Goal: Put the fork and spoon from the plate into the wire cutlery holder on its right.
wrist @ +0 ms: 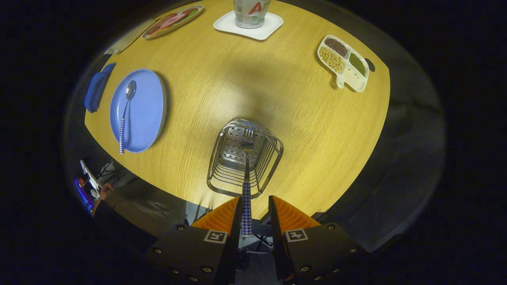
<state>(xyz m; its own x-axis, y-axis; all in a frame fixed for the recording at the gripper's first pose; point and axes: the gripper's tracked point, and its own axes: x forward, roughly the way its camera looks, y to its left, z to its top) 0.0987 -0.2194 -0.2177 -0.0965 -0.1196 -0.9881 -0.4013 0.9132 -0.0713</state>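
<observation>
Gripper view, one wooden table [222,79] seen from above. Gripper [255,215]: fingers parted, a gap open between them; the fork's checked handle lies against the inner face of the left finger [222,217] and stands clear of the right one, so no two-sided grip. Fork [246,190]: upright, tines down inside the wire cutlery holder [222,166], its head near the perforated floor, handle rising out of the basket into the gap between the fingers. Wire cutlery holder: on the table just ahead of the fingers, near the table's front edge. Blue plate [146,111]: left of the holder, well apart from it. Spoon [125,114]: lying on the plate, bowl away from the fingers, checked handle reaching the plate's near rim. Beyond: divided dish of beans [344,62], white coaster with a jar [249,14], blue cloth [95,91] beside the plate.
</observation>
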